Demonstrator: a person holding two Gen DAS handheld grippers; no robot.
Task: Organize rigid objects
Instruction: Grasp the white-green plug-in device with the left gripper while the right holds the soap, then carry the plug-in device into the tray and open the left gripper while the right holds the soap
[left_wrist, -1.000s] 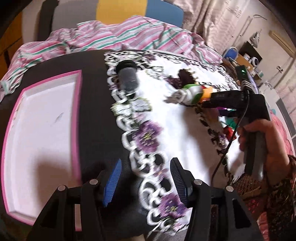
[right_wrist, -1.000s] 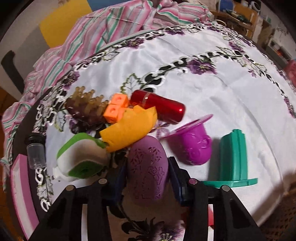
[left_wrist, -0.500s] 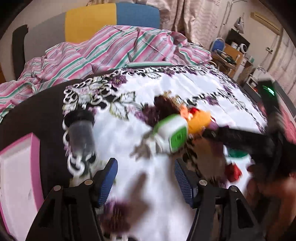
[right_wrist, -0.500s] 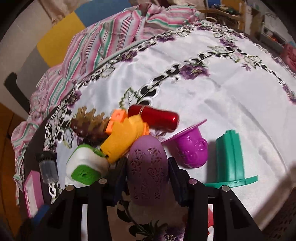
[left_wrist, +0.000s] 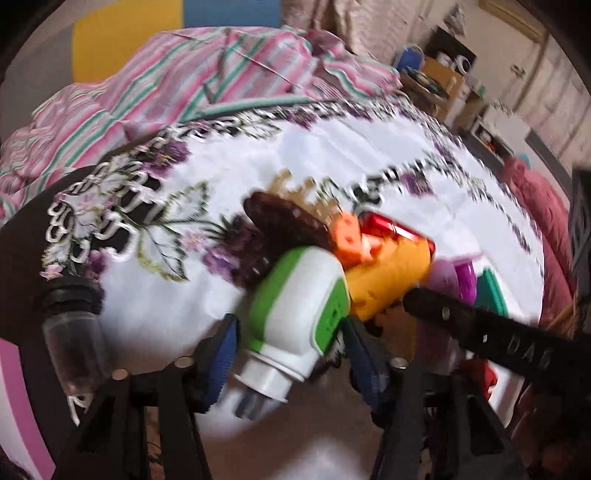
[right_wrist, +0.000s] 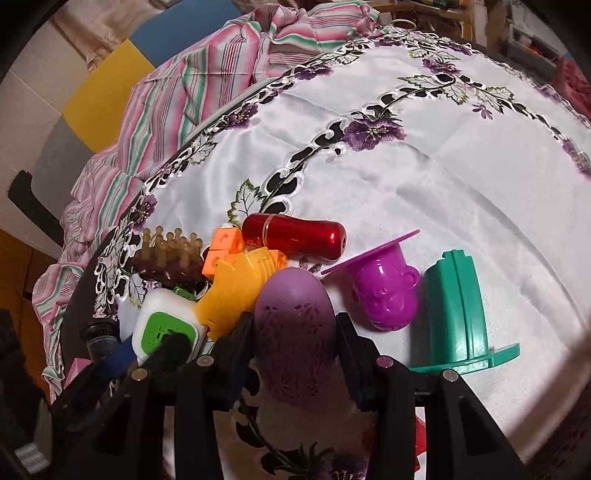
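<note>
Left gripper (left_wrist: 288, 354) has swung from the tray to the green-white plug (left_wrist: 295, 314), fingers apart; right gripper (right_wrist: 293, 343) stays clamped on the purple egg (right_wrist: 295, 332); best centre the plug before closing

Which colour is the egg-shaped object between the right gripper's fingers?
The egg-shaped object is dull purple with a fine embossed pattern, best seen in the right wrist view.

My left gripper (left_wrist: 288, 354) and right gripper (right_wrist: 293, 354): black plastic frames, blue ribbed finger pads (left_wrist: 221, 354), round silver screws, faint embossed lettering.
</note>
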